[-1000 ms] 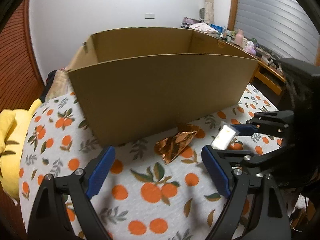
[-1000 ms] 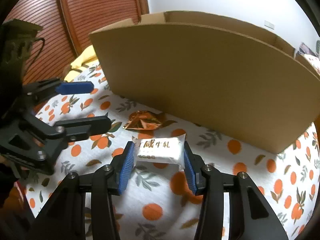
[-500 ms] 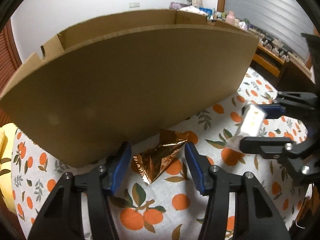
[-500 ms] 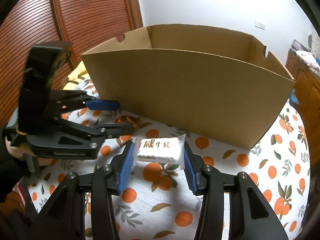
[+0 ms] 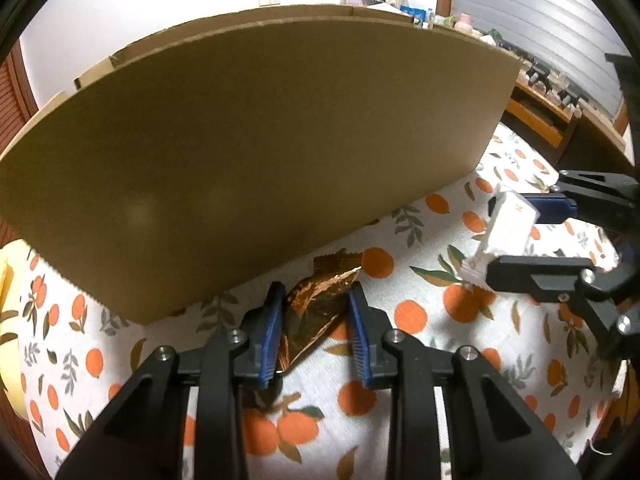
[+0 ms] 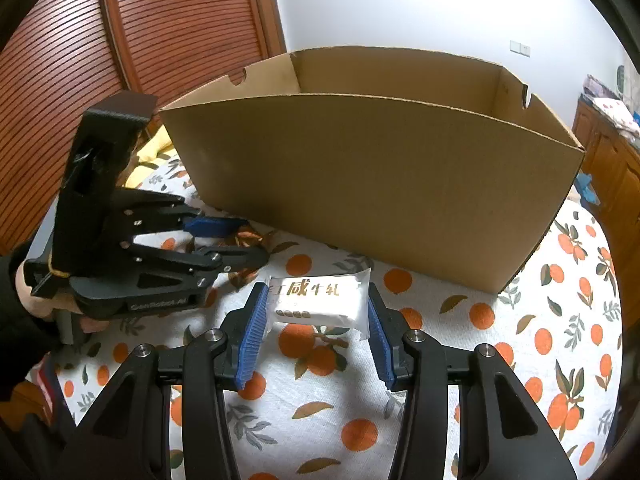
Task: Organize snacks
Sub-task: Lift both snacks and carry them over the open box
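A copper foil snack packet (image 5: 316, 308) lies on the tablecloth at the foot of the cardboard box (image 5: 256, 152). My left gripper (image 5: 316, 304) is low over it, jaws narrowed around the packet, pads at or near its sides. My right gripper (image 6: 316, 320) is shut on a white snack packet with Chinese lettering (image 6: 320, 300) and holds it above the cloth in front of the box (image 6: 380, 184). The white packet (image 5: 506, 228) and right gripper also show at the right of the left wrist view. The left gripper (image 6: 248, 240) shows at the left of the right wrist view.
The open-topped box stands on a white cloth with orange prints (image 6: 560, 320). A yellow cushion (image 5: 8, 320) lies at the left. A wooden shelf with small items (image 5: 552, 100) stands far right; a slatted wooden door (image 6: 140, 40) is behind.
My left gripper moved forward and down to the foil packet and its jaws narrowed around it. My right gripper lifted and drew back with the white packet still held.
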{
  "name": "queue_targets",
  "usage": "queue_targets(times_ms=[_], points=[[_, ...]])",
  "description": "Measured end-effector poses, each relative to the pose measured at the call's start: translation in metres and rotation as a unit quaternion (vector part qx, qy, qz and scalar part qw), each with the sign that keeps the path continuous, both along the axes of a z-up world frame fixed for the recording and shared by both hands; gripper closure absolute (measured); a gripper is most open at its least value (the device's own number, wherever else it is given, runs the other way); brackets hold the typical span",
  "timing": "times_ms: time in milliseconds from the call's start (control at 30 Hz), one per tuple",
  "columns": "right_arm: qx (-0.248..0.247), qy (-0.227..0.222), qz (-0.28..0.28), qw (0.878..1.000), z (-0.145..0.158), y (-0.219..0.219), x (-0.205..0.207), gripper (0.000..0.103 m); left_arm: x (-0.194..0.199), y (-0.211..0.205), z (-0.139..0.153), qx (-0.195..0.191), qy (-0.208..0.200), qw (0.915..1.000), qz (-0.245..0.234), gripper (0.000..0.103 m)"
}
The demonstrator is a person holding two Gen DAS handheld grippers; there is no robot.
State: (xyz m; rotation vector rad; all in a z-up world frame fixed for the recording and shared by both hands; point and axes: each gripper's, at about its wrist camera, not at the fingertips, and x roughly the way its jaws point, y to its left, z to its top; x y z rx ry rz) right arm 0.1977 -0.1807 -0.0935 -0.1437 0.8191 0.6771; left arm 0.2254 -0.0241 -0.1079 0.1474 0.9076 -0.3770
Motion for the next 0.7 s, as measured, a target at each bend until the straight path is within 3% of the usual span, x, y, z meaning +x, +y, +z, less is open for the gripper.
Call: queue_targets(times_ms=[467, 700], points=[[0.013, -0.026, -0.003, 1.000, 0.025, -0.005, -0.010, 0.056, -0.041, 0.005, 0.059, -0.030, -0.059, 0.9975, -0.023, 0.074], [0.023, -0.048, -0.005, 0.999, 0.048, -0.010, -0.012, 0.055, -0.043, 0.002, 0.087, -0.036, -0.090, 0.9950, -0.025, 0.074]])
